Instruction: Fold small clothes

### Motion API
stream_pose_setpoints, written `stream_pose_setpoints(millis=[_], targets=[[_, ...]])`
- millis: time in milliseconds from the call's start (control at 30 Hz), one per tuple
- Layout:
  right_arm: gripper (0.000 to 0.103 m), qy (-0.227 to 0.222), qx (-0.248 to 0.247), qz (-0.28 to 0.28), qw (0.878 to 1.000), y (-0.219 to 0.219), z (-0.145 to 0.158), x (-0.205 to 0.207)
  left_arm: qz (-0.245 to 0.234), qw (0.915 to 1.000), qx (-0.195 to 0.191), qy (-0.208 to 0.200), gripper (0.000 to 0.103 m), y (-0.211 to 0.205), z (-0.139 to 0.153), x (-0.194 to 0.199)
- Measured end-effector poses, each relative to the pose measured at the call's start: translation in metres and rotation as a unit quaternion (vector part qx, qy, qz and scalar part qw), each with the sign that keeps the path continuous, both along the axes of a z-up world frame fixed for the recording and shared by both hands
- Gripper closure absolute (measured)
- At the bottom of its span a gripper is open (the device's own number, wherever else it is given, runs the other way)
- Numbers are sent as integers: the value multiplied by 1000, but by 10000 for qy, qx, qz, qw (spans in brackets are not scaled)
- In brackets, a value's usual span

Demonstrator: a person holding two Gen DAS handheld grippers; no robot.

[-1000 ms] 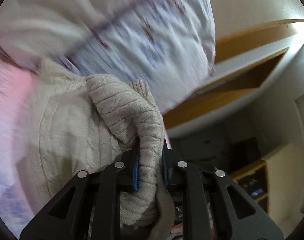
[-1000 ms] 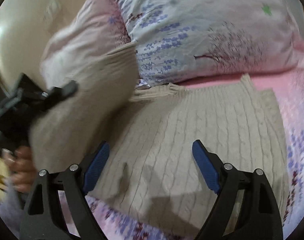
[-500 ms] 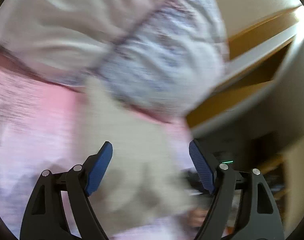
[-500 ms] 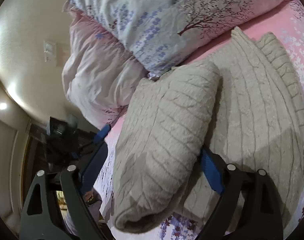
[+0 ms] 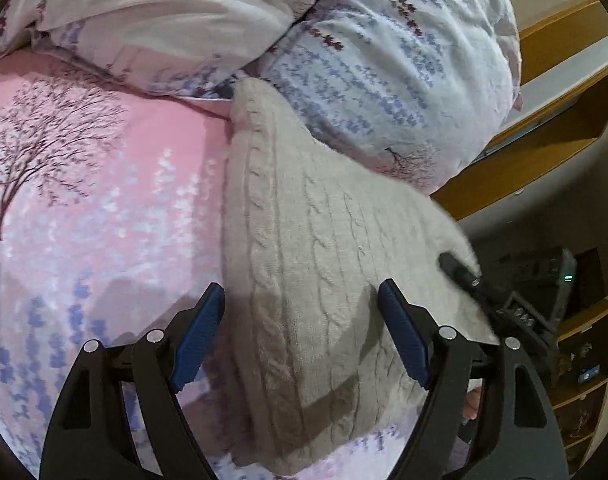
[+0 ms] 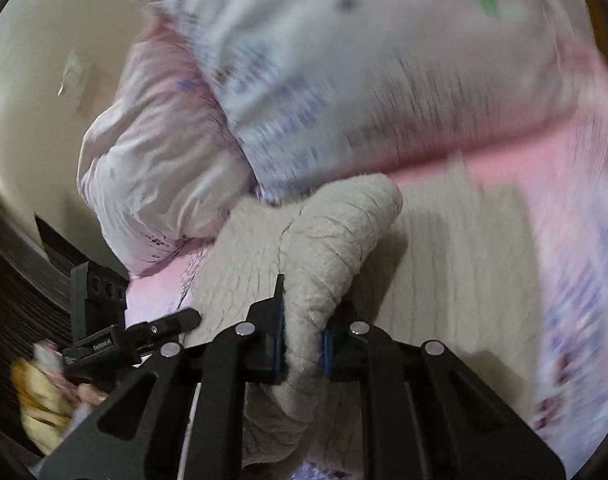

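Under my cameras I see a pink bedsheet (image 5: 104, 184) printed with bare trees and lavender sprigs. Two pillows lie at its head: a pale blue one (image 5: 403, 80) with lavender print, and a whitish-pink one (image 5: 152, 20) pressed against it. Past the bed stand wooden shelves (image 5: 543, 136). My right view shows a cream wall (image 6: 56, 60).

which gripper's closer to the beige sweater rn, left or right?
Right. The right gripper is shut on a fold of the beige sweater, while the left gripper hangs open over it, pads not pressing.
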State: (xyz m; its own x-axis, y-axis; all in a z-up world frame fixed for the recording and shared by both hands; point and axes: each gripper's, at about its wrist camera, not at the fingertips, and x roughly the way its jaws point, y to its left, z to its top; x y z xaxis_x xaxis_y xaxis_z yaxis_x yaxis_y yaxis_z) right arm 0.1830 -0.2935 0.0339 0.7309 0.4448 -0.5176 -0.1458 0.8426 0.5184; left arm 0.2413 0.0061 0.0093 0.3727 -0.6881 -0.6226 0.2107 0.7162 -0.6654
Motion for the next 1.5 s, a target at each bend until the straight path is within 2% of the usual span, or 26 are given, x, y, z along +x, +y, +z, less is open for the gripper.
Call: stream_pose_setpoints(millis=[33,133,200,267,333,400,433,467,533,600,700,833,867,933,1000,1067,1100,1133,1200,1333,1400,1500], targets=[[90,-235,-294,-76,9993,2,13,-4,-19,10000,-28,-19,23,0,3,1],[90,-552,-702,-310,9955,-9,33,-11,-83,9999,-83,-57,21,-6,11,6],[90,-514,-720,-497,9948,-24,32,-10,-155,9998,-97,-26,20,-17,11,10],[90,-175,-688,-753,9946,-41,14,-1,-228,9997,-63,8,20,-18,10,4],[89,452,-600,-1045,9917,-62,-19,11,-303,9995,57,40,20,-26,7,2],[84,777,-355,-1124,9900,-76,-42,16,-370,9992,111,43,20,-29,4,-3],[81,751,93,-1131,9907,-86,-47,11,-365,9992,132,47,20,-30,4,-4],[78,759,273,-1165,9899,-90,-47,8,-360,9993,133,50,20,-30,4,-4],[55,714,383,-1329,9878,-97,-41,-5,-347,9993,103,63,20,-32,5,-3],[53,473,507,-1296,9891,-100,-34,-24,-343,9994,50,86,20,-30,4,-3],[53,345,782,-1098,9903,-103,-36,-50,-316,9994,7,102,21,-32,2,-4],[53,332,736,-850,9931,-94,-41,-72,-337,9994,59,80,22,-33,3,-8],[53,312,705,-801,9938,-93,-42,-76,-349,9993,74,75,24,-35,3,-9],[69,235,623,-758,9949,-87,-44,-82,-338,9994,113,43,25,-36,2,-12],[76,164,554,-652,9962,-81,-44,-81,-382,9992,33,76,37,-39,1,-14],[80,249,430,-566,9972,-74,-46,-77,-354,9992,25,160,39,-41,-2,-14],[92,272,423,-527,9973,-73,-47,-76,-330,9994,70,108,42,-42,-2,-15],[94,258,322,-557,9976,-70,-47,-76,-328,9993,173,44,45,-43,-2,-16],[95,112,218,-652,9976,-69,-42,-83,-336,9992,210,-29,53,-42,0,-19],[96,-287,425,-684,9963,-75,-26,-108,-562,9983,101,-62,61,-34,0,-24],[96,-235,305,-651,9971,-73,-29,-115,-635,9979,86,-67,62,-29,-2,-28],[96,244,-18,-803,9965,-71,-53,-113,-679,9976,84,-97,62,-26,-5,-32]])
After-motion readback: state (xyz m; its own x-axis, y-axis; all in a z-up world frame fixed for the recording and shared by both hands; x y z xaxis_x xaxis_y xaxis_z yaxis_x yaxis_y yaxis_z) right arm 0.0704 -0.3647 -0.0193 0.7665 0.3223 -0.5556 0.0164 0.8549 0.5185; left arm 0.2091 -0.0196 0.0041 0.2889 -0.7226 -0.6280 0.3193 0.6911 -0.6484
